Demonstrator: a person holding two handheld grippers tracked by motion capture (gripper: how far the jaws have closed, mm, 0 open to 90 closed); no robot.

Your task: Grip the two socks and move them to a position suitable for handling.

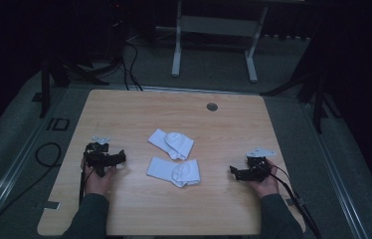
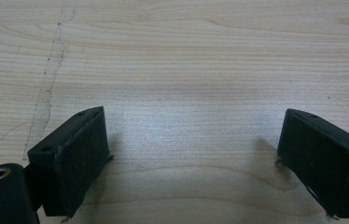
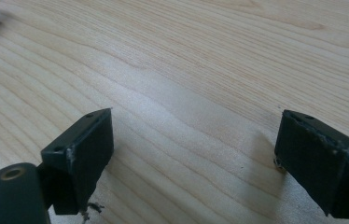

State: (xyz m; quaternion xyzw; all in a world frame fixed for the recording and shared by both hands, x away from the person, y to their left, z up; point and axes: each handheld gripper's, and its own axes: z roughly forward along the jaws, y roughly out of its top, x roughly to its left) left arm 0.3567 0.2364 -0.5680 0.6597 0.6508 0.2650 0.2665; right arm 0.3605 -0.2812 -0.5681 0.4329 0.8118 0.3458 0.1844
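Resting low on the tabletop (image 1: 139, 209), both tongs sit on opposite sides with nothing in them. Left tongs (image 1: 117, 158) near the left edge, about mid-depth, held by the left hand (image 1: 97, 180), jaws pointing right toward the middle. Left gripper view: left tongs (image 2: 193, 154) jaws wide apart, bare wood grain between them, pads (image 2: 77, 163) close to the surface; a faint scratch line runs up the wood at upper left. Right tongs (image 1: 234, 172) near the right edge, held by the right hand (image 1: 265, 185), jaws pointing left toward the middle, grey three-cornered plate on top, cable trailing off toward the near right corner. Right gripper view: right tongs (image 3: 193, 156) jaws also wide apart, only wood between them; a white scrap of cloth sits at the top-left corner of that view. Two white socks lie mid-tabletop between the tongs, well apart from both: far sock (image 1: 171, 144) angled, near sock (image 1: 174, 172) just in front of it, close but whether they touch can't be told. Round grommet (image 1: 212, 106) near the far edge. Floor beyond is dark, with a white table frame (image 1: 214, 40) and cables.
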